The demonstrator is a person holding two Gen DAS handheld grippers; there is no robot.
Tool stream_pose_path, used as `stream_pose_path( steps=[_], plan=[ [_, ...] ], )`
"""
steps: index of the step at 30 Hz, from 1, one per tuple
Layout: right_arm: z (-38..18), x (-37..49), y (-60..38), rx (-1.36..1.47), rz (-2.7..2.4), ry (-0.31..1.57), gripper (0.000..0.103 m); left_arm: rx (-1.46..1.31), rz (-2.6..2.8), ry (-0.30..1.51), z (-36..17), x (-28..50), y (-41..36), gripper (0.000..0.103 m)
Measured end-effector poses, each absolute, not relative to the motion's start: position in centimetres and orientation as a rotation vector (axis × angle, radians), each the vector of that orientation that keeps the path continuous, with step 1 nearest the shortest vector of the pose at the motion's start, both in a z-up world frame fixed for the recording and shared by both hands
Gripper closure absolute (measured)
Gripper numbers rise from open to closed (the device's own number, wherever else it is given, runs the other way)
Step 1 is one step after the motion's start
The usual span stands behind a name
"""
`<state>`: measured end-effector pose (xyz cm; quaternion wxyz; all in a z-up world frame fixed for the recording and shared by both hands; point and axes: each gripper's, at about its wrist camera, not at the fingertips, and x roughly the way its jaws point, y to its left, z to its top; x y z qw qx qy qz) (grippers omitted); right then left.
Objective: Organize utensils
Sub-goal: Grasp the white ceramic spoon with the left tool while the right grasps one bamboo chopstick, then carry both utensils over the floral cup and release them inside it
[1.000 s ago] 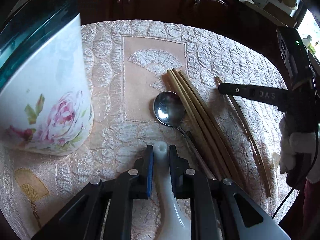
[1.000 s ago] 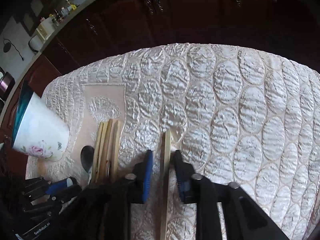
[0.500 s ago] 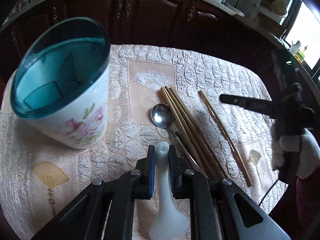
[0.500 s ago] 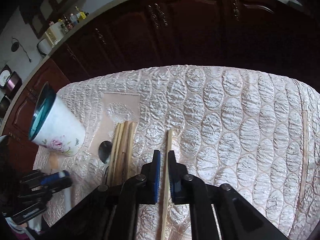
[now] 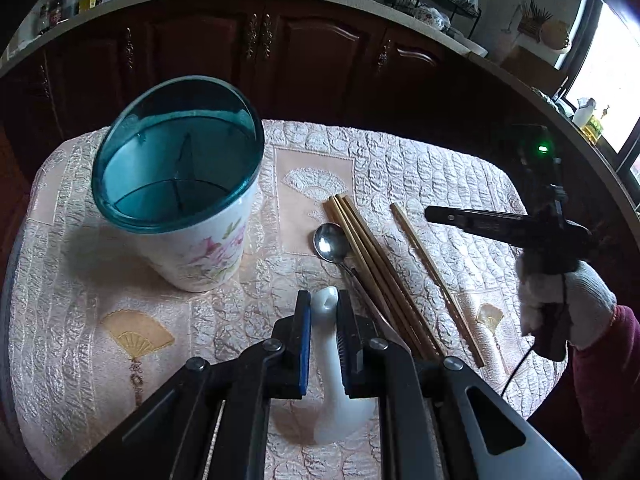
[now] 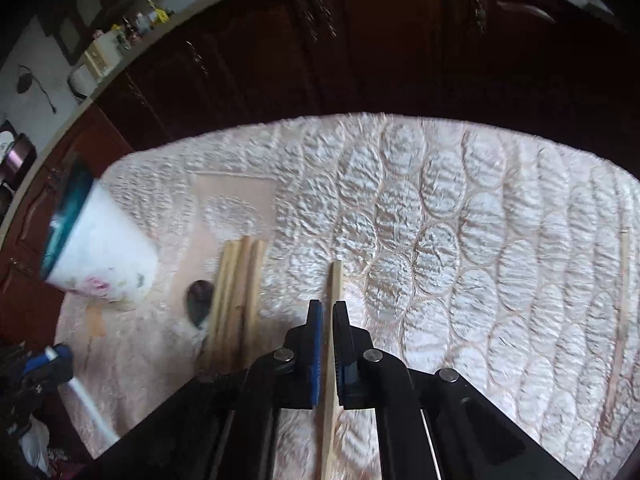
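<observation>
Spoon (image 5: 326, 344) clamped in left tool (image 5: 323, 322); chopstick (image 6: 333, 344) in right tool (image 6: 327, 322).

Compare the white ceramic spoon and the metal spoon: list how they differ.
The white ceramic spoon is clamped in the left gripper; the metal spoon lies loose on the tablecloth. The ceramic spoon is matte, thick and short-handled; the metal spoon is shiny with a thin handle. The metal spoon rests against the chopstick bundle; the ceramic spoon does not.
</observation>
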<state>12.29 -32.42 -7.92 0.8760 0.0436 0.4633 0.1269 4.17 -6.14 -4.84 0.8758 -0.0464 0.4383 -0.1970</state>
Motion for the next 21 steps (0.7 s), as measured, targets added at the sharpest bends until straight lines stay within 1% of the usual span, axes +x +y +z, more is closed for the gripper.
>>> stream_pose_path(
  steps=[3,5,6,7,8,10,13,14,15,16,18,21],
  plan=[
    [-6.6,10.8,-32.9,0.069,0.258,0.947,0.097,-0.093,-0.408,0.902,-4.5,3.7,-5.8,0.091],
    [-6.7,10.7,-33.6,0.06,0.245,0.947,0.092,-0.101,-0.402,0.898,-4.5,3.4,-5.7,0.091],
    [-7.0,11.1,-33.7,0.063,0.255,0.955,0.087,-0.103,-0.4,0.896,-4.5,3.3,-5.6,0.091],
    [-7.9,11.8,-33.3,0.061,0.25,0.976,0.076,-0.106,-0.395,0.896,-4.5,3.1,-5.5,0.091],
    [-8.5,12.3,-33.2,0.052,0.238,0.989,0.075,-0.111,-0.393,0.897,-4.6,3.0,-5.4,0.091],
    [-10.8,14.5,-31.3,0.029,0.221,1.017,0.075,-0.114,-0.389,0.898,-4.6,2.9,-5.4,0.091],
    [-12.8,16.7,-30.5,-0.011,0.203,1.053,0.076,-0.115,-0.381,0.9,-4.6,2.7,-5.3,0.091],
    [-13.5,17.2,-30.5,-0.012,0.197,1.074,0.082,-0.113,-0.381,0.898,-4.5,2.6,-5.3,0.091],
    [-13.5,17.3,-30.5,-0.01,0.193,1.062,0.085,-0.114,-0.381,0.894,-4.4,2.5,-5.2,0.091],
    [-13.3,17.3,-30.7,0.0,0.201,1.063,0.096,-0.118,-0.382,0.89,-4.2,2.4,-5.0,0.091],
    [-11.9,16.2,-31.3,0.048,0.236,1.04,0.096,-0.125,-0.38,0.883,-3.8,2.3,-4.6,0.091],
    [-8.9,13.4,-32.4,0.048,0.265,0.974,0.096,-0.15,-0.382,0.877,-3.2,2.2,-3.8,0.093]
  ],
)
